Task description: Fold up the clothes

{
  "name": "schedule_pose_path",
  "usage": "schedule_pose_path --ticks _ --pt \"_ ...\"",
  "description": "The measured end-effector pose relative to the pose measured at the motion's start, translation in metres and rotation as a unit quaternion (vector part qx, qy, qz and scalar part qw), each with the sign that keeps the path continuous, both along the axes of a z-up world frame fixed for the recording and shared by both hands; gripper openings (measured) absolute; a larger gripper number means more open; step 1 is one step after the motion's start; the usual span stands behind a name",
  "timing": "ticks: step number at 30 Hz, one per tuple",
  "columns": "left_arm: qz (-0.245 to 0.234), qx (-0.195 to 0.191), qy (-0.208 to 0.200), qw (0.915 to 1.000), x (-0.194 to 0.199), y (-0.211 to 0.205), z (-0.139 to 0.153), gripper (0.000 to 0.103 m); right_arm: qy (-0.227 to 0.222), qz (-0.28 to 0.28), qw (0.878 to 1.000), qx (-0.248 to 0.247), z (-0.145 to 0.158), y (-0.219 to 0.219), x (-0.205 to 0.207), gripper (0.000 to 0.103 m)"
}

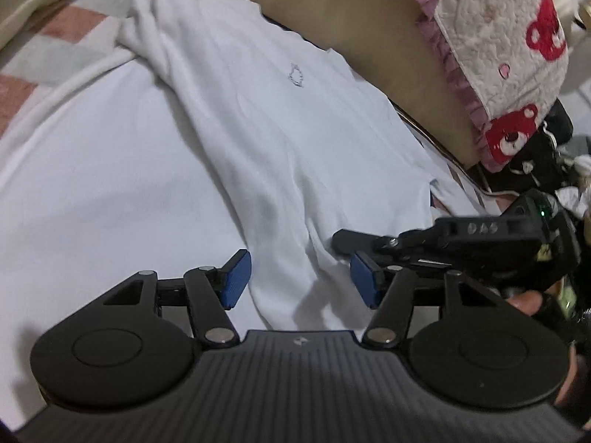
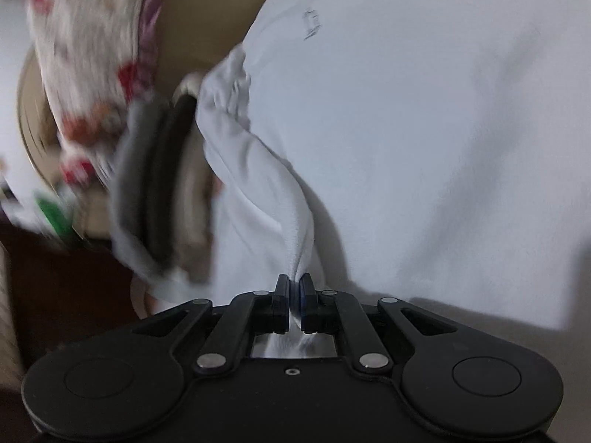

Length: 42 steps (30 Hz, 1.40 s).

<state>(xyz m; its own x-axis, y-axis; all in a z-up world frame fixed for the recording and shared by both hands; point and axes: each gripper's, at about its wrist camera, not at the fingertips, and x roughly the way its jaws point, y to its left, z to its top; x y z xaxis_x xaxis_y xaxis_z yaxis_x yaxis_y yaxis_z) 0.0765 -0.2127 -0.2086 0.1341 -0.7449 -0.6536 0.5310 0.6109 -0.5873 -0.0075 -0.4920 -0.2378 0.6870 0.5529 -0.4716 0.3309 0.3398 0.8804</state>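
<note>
On the bed, white sweatshirt [image 1: 280, 118] spread flat — right gripper [image 2: 294, 288] jaws clenched on a bunched edge, likely for folding; left gripper [image 1: 300, 280] jaws released, hovering close.

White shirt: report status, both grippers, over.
Left gripper open, fingers straddling a shirt fold. Right gripper shut on white shirt, fabric bunched. Bear-print quilt beside it, not blocking.
</note>
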Motion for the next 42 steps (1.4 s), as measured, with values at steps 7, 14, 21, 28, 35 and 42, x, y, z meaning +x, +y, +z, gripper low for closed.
schedule_pose_path --ticks 7,14,21,28,35,42 --pt "-0.003 0.047 -0.018 0.9987 0.008 -0.028 0.003 0.056 0.028 0.012 0.983 -0.181 0.023 0.003 0.003 0.009" --pt "-0.093 0.141 -0.186 0.9678 -0.016 -0.058 0.016 0.003 -0.015 0.08 0.965 -0.248 0.038 0.018 0.01 0.012" --pt "-0.085 0.248 -0.413 0.8723 -0.011 -0.022 0.098 0.003 -0.031 0.05 0.965 -0.255 0.043 0.006 0.005 0.034" --pt "-0.044 0.386 -0.584 0.7132 0.068 0.019 0.218 0.003 -0.028 0.083 0.915 -0.393 0.043 0.026 0.01 0.034" --pt "0.019 0.467 -0.604 0.6454 0.173 0.026 0.29 0.003 -0.04 0.089 0.909 -0.405 0.041 0.031 0.011 0.035" --pt "0.118 0.476 -0.542 0.6823 0.266 0.051 0.313 0.003 -0.047 0.091 0.906 -0.411 0.041 0.031 0.002 0.038"
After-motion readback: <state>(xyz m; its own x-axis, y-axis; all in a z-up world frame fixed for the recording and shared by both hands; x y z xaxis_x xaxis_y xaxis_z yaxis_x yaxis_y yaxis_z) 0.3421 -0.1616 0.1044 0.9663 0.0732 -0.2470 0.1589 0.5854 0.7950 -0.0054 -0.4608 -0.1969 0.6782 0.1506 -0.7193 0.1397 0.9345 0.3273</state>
